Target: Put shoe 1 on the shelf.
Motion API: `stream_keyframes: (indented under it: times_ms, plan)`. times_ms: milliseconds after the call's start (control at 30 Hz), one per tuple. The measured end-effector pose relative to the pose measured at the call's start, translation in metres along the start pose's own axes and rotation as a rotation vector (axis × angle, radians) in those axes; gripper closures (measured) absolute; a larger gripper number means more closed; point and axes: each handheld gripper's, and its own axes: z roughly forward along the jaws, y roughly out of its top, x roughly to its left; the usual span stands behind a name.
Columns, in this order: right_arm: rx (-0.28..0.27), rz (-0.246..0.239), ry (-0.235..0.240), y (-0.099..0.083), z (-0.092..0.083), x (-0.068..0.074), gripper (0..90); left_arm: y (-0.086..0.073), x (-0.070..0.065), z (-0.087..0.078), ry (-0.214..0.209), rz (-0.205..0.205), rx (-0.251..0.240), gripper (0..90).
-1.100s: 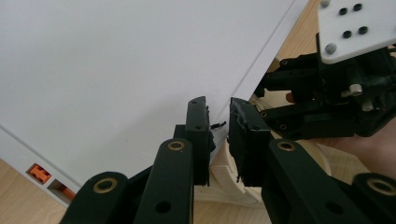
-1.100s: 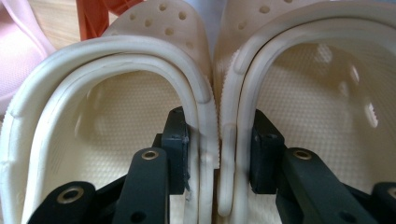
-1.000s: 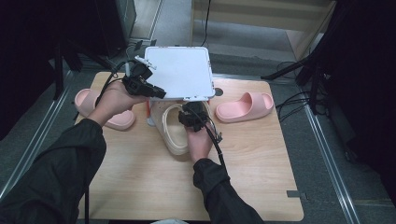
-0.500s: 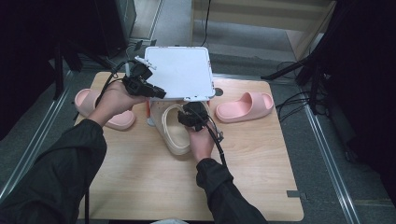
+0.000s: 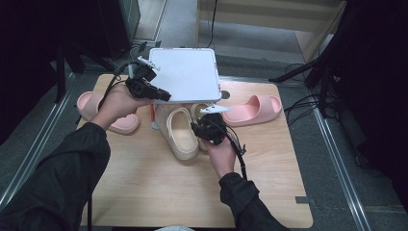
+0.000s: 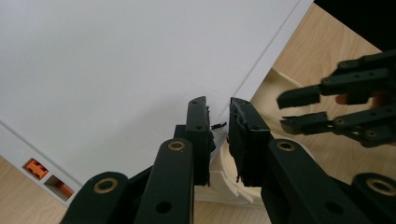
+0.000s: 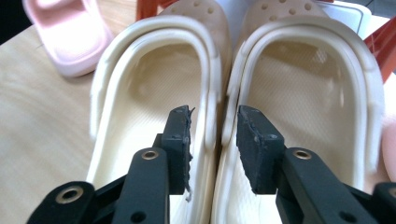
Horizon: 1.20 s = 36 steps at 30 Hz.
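Now right gripper (image 7: 212, 128) fingers astride clogs (image 7: 219, 93)

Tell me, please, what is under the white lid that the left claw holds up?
Under the white lid stand two cream clogs side by side, heels outward, beside red-orange supports. Their toe parts reach under the lid and are covered from above, as is whatever lies deeper.

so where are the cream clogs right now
In the high view the cream clogs sit side by side at the table's middle, toes tucked under the white lid, between the two pink slides.
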Motion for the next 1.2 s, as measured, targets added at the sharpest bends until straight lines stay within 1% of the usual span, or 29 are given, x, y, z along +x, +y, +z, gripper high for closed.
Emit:
stream_keyframes:
  times_ms: [33,100,133,167,200,267,300,367,400,433,500,600,633,667,700,733,767,867,900,967,1033,1100,1167,1200]
  plan:
    - [0.0,0.0,0.0,0.0,0.0,0.0,69.5,0.0,0.0,0.0,0.001,-0.001,0.001,77.6]
    - [-0.001,-0.028,0.022,-0.006,-0.008,0.002,73.3,0.0,0.0,0.0,-0.001,-0.001,0.002,77.6]
    - [0.009,-0.046,0.016,-0.008,-0.013,0.005,79.5,0.0,0.0,0.0,0.001,-0.002,0.002,77.6]
    - [0.008,-0.076,-0.006,-0.012,-0.018,0.007,80.5,0.0,0.0,0.0,0.001,-0.002,0.001,77.6]
    - [0.004,-0.103,-0.006,-0.017,-0.022,0.009,81.0,0.0,0.0,0.0,0.001,-0.002,0.001,77.6]
    - [0.032,-0.099,0.026,-0.025,-0.026,0.009,82.3,0.0,-0.001,0.0,0.005,-0.001,0.001,77.6]
    - [0.041,-0.101,0.032,-0.03,-0.029,0.01,82.8,0.0,-0.001,0.0,0.007,-0.001,0.001,77.5]
    - [0.037,-0.107,0.049,-0.039,-0.033,0.012,82.8,0.0,-0.001,0.0,0.009,-0.001,0.002,77.5]
    - [0.032,-0.115,0.077,-0.049,-0.035,0.013,82.9,0.0,-0.001,0.0,0.007,-0.008,0.002,77.6]
    - [0.032,-0.115,0.077,-0.049,-0.035,0.013,83.3,0.0,-0.001,0.0,0.005,-0.016,0.001,77.6]
    - [0.033,-0.13,0.093,-0.057,-0.035,0.016,84.2,0.001,0.0,0.0,0.005,-0.018,0.01,77.7]
    - [0.06,-0.132,0.109,-0.067,-0.032,0.023,86.4,0.001,0.0,0.0,0.008,-0.015,0.014,77.8]
    - [0.07,-0.134,0.115,-0.07,-0.031,0.025,86.5,0.001,-0.001,0.0,0.008,-0.023,0.005,77.9]
    - [0.082,-0.143,0.107,-0.072,-0.029,0.028,87.4,0.0,-0.001,0.0,0.009,-0.027,0.003,78.1]
    - [0.092,-0.16,0.106,-0.074,-0.027,0.03,87.7,0.0,-0.001,0.0,0.007,-0.032,-0.001,78.2]
    - [0.107,-0.182,0.092,-0.077,-0.023,0.034,88.8,-0.001,-0.001,0.0,0.007,-0.037,-0.005,78.3]
    - [0.107,-0.182,0.092,-0.077,-0.023,0.034,88.8,-0.001,-0.001,0.0,0.007,-0.037,-0.005,78.3]
    - [0.111,-0.208,0.059,-0.077,-0.015,0.039,90.0,-0.001,0.0,0.0,0.005,-0.05,-0.007,78.5]
    - [0.112,-0.214,0.061,-0.076,-0.013,0.04,90.0,-0.001,0.0,0.0,0.003,-0.064,-0.009,78.9]
    - [0.107,-0.211,0.064,-0.075,-0.009,0.041,90.0,-0.001,0.001,0.0,-0.003,-0.079,-0.008,79.7]
    - [0.086,-0.19,0.071,-0.071,-0.007,0.045,90.0,0.0,0.001,0.0,-0.004,-0.073,-0.003,80.0]
    - [0.08,-0.184,0.073,-0.069,-0.006,0.046,90.0,0.001,0.001,0.0,-0.002,-0.069,0.003,80.0]
    - [0.074,-0.189,0.072,-0.066,-0.004,0.048,90.0,0.001,0.001,0.0,0.0,-0.069,0.004,80.0]
    - [0.082,-0.191,0.07,-0.064,-0.002,0.049,90.0,0.001,0.001,0.0,0.001,-0.069,0.003,80.0]
